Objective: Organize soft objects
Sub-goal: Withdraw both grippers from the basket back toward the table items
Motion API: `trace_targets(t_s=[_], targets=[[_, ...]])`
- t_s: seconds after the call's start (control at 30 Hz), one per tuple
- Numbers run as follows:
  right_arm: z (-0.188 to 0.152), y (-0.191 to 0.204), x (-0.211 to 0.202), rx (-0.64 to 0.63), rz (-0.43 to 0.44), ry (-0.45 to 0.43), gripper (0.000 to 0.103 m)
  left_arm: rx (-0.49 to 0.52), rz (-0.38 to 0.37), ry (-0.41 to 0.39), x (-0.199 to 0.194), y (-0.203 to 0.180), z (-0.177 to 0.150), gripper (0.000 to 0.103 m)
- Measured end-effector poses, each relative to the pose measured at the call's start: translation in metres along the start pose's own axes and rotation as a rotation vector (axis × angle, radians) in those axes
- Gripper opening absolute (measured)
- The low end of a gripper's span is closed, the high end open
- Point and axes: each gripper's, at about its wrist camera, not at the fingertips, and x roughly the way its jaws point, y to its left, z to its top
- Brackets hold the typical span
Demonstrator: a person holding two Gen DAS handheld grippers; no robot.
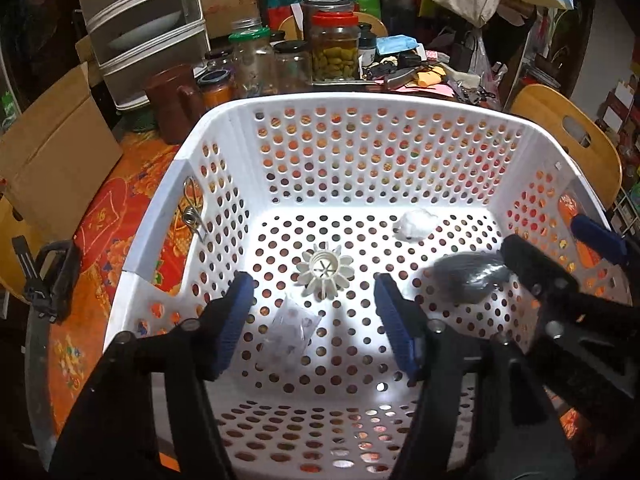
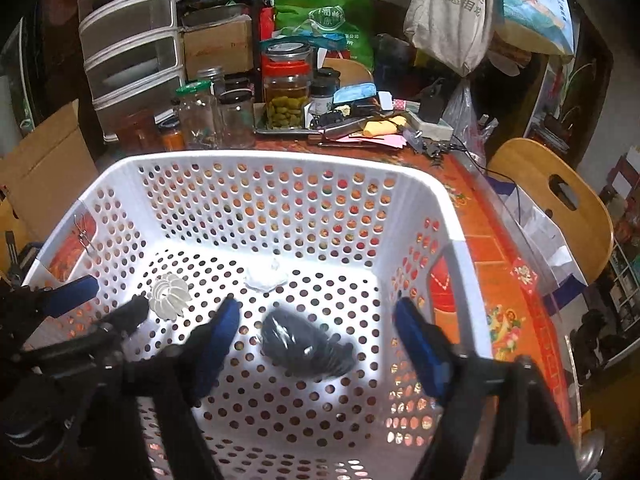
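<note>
A white perforated basket [image 1: 224, 120] [image 2: 256, 158] stands on the table. On its floor lie a white fluffy wad [image 1: 416, 223] [image 2: 266, 276], a white ribbed plastic piece [image 1: 325, 270] [image 2: 170, 295], a clear plastic bag [image 1: 290, 330] and a dark grey soft bundle in plastic wrap [image 1: 468, 278] [image 2: 306, 346]. My left gripper [image 1: 316, 320] is open and empty over the basket, above the clear bag. My right gripper [image 2: 320, 346] is open over the dark bundle, which lies blurred between its fingers without touching them. Each gripper shows at the edge of the other's view.
Glass jars [image 1: 334, 50] [image 2: 286, 94], a brown jug [image 1: 176, 100] and clutter stand behind the basket on the orange tablecloth [image 2: 500, 280]. A drawer unit [image 1: 140, 20] and cardboard box [image 1: 56, 148] are at left. A wooden chair [image 2: 556, 196] is at right. A metal clip [image 1: 192, 210] hangs on the basket wall.
</note>
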Motion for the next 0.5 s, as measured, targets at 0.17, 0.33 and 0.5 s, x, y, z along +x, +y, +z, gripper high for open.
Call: trace_targets(t_s=[0.17, 0.33, 0.5], targets=[[-0.001, -0.010, -0.026, 0.015, 0.026, -0.053, 0.088, 0.003, -0.004, -0.078, -0.029, -0.001, -0.003, 0.080], [-0.010, -0.022, -0.065, 0.022, 0.081, -0.129, 0.103, 0.001, -0.049, -0.212, -0.079, 0.014, -0.015, 0.100], [-0.032, -0.030, -0.099, 0.024, 0.132, -0.192, 0.103, -0.008, -0.011, -0.268, -0.119, 0.030, -0.045, 0.101]])
